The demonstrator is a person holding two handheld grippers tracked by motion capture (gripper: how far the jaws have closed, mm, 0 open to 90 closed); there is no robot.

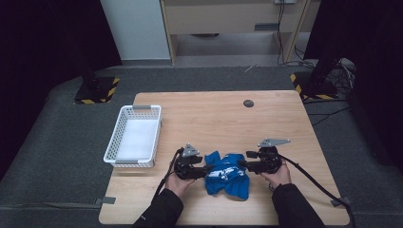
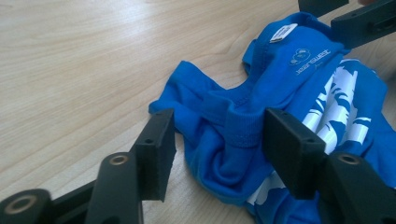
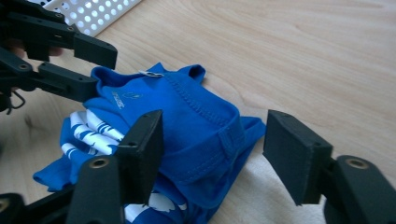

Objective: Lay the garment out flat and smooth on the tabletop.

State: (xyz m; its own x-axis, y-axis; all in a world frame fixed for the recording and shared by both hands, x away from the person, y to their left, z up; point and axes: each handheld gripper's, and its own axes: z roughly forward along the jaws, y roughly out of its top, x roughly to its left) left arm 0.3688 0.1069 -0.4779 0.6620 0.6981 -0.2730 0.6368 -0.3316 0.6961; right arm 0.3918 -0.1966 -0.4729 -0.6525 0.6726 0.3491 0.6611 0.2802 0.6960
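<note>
A crumpled blue T-shirt (image 1: 227, 179) with white print lies near the table's front edge. My left gripper (image 1: 207, 169) stands open at the shirt's left side. In the left gripper view a ribbed fold of the shirt (image 2: 243, 126) sits between my left gripper's (image 2: 219, 135) jaws, which stand apart. My right gripper (image 1: 242, 164) is open at the shirt's right side. In the right gripper view the shirt's hemmed edge (image 3: 196, 116) lies between my right gripper's (image 3: 217, 140) spread jaws. Each gripper view also shows the other gripper, the right one (image 2: 359, 21) and the left one (image 3: 70, 56), across the cloth.
A white perforated basket (image 1: 138, 108) stands on the left part of the wooden table (image 1: 214, 114), its rim (image 3: 88, 14) just behind the left gripper. A dark round grommet (image 1: 248, 103) sits at the back. Cables trail from both grippers off the front edge.
</note>
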